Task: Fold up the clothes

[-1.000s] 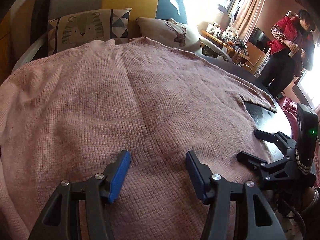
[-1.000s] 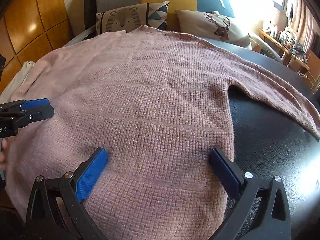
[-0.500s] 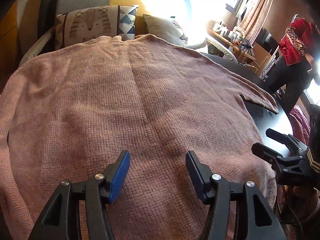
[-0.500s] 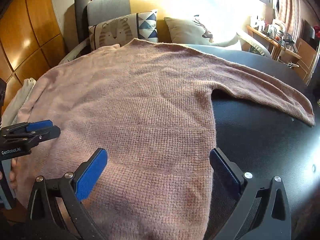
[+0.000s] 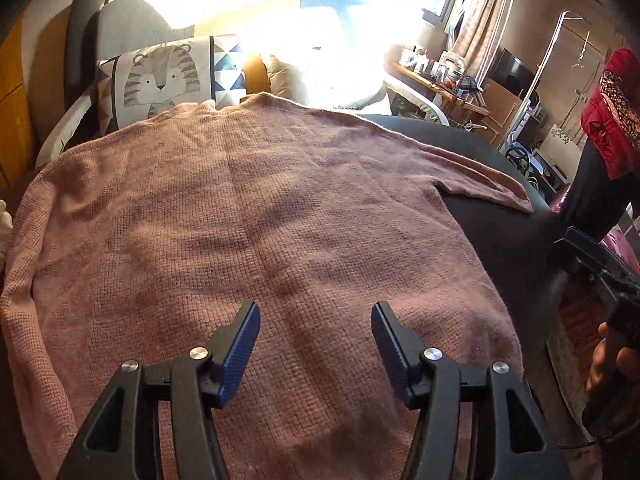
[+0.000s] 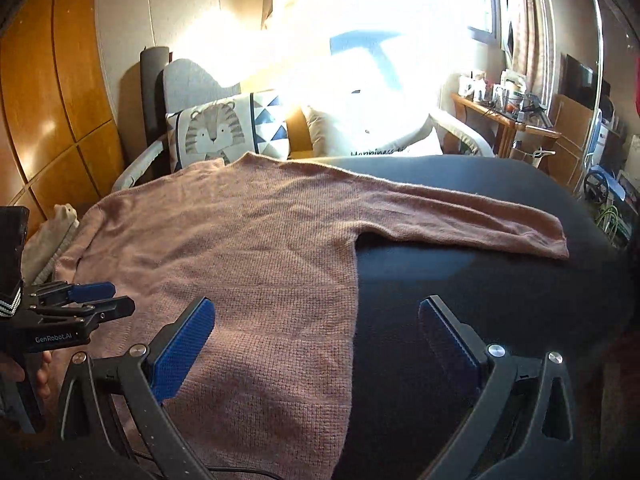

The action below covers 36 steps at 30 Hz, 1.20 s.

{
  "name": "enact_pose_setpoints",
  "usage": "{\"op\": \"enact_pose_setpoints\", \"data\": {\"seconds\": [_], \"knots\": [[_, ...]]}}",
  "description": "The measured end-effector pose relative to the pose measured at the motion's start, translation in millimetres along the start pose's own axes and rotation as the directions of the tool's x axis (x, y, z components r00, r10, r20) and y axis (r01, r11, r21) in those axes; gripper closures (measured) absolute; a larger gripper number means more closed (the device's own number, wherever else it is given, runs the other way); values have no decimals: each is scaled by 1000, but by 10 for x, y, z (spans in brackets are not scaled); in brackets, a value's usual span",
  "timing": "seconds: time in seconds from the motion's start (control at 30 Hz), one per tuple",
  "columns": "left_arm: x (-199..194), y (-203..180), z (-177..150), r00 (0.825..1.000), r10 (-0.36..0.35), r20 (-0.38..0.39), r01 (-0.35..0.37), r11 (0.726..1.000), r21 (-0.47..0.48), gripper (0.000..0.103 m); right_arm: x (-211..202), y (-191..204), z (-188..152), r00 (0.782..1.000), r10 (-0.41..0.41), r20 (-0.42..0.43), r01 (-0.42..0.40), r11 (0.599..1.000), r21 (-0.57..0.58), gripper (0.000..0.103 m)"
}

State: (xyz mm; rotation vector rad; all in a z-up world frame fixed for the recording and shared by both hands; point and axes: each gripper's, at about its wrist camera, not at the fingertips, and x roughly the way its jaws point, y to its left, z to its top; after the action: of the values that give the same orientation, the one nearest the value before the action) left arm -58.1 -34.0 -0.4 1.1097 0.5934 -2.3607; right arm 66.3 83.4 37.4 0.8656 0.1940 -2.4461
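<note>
Dusty-pink waffle-knit sweater [image 5: 256,216]: spread flat on the dark round tabletop [image 6: 480,280], one sleeve [image 6: 460,216] stretched sideways. Left gripper [image 5: 312,340]: fingers spread, empty, over the hem. Right gripper [image 6: 316,340]: fingers spread wide, empty, straddling the sweater's side edge. Tiger-print cushion [image 6: 220,132]: behind the collar.

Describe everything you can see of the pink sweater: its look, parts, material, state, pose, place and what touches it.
The pink sweater is a dusty-pink, waffle-textured knit. It lies flat and unfolded on a dark table, neckline toward the cushions, slightly rumpled. One long sleeve stretches sideways across the bare tabletop; the opposite shoulder droops over the table's edge. The left gripper and right gripper hang open above its hem, gripping nothing.
</note>
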Motion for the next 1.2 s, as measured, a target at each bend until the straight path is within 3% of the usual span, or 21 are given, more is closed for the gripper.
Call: {"op": "enact_pose_setpoints", "data": {"seconds": [0.17, 0.4, 0.5, 0.83, 1.2], "knots": [[-305, -183, 99, 998, -20, 53, 18, 999, 42, 44, -434, 53, 170, 994, -6, 112, 7, 1000, -10, 0], [-809, -437, 142, 987, -45, 157, 30, 995, 99, 44, -1050, 238, 323, 961, 3, 276, 9, 999, -43, 0], [-935, -520, 85, 982, -58, 178, 38, 993, 114, 44, -1192, 344, 314, 951, 7, 308, 16, 997, -74, 0], [-962, -589, 10, 982, -79, 174, 57, 990, 128, 44, -1333, 426, 307, 946, 20, 323, 7, 997, -81, 0], [-848, -516, -66, 985, -82, 149, 65, 991, 114, 44, -991, 292, 157, 973, 4, 229, -1, 1000, -13, 0]]}}
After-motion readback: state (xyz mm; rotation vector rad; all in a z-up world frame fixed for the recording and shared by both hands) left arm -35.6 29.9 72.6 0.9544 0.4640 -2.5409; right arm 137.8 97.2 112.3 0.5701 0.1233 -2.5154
